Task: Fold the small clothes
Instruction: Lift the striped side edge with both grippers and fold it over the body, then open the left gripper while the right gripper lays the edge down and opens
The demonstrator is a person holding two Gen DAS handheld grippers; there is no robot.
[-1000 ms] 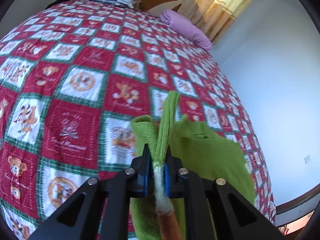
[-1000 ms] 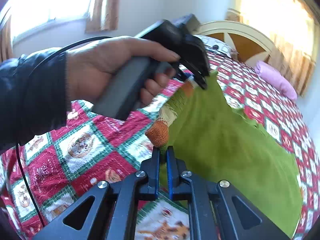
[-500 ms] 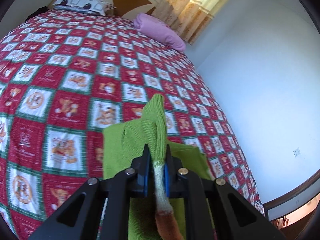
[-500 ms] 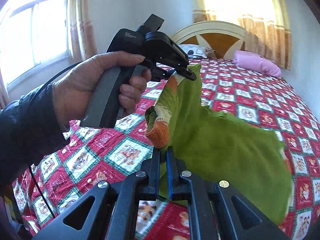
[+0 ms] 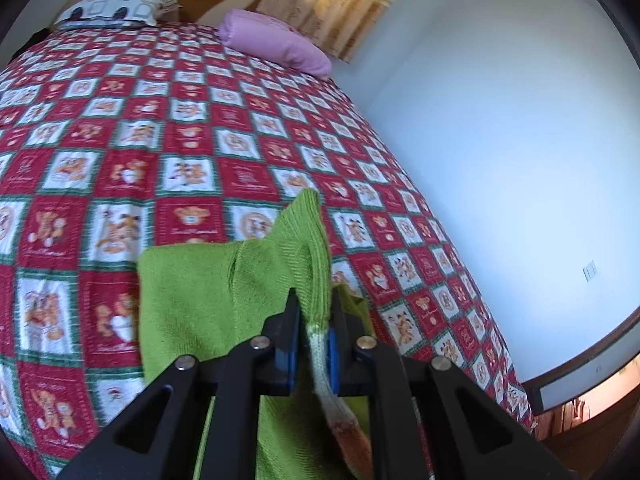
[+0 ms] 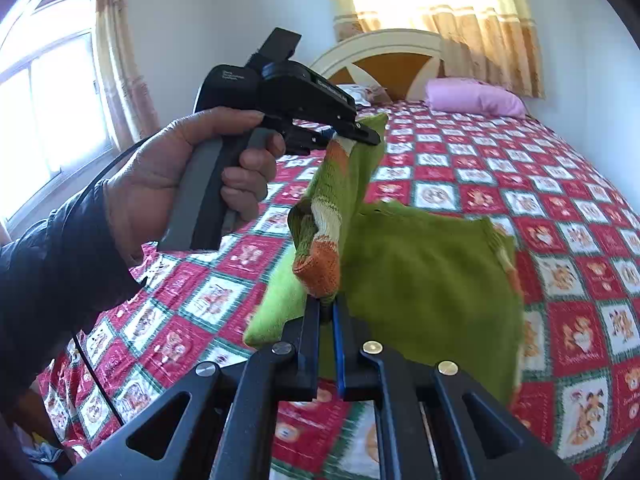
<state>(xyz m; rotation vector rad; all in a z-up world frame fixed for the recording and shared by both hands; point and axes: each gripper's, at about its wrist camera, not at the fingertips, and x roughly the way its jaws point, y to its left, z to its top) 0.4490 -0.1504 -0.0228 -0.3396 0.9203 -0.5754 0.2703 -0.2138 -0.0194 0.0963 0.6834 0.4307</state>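
Looking along the left gripper point(image 5: 314, 312): its 2 jaws are nearly closed and pinch a ribbed green edge of the green garment point(image 5: 208, 288). A pale and orange striped strip of the same knit runs back between the jaws toward the camera. Cloth spreads to the left of the gripper and hangs below it, above the bed quilt point(image 5: 120, 168), which has a red, white and green check. Far ahead of the gripper lie a pink pillow point(image 5: 276, 42) and a patterned pillow point(image 5: 112, 10) against the headboard.

Right wrist view: the right gripper point(image 6: 328, 308) is closed to a narrow slit on the garment's orange and white striped cuff point(image 6: 320, 256). Green cloth drapes to the right of it, off the quilt. Up and left of this gripper, a hand point(image 6: 180, 176) in a dark sleeve holds the left gripper's grey handle; that gripper bites the cloth's upper edge.
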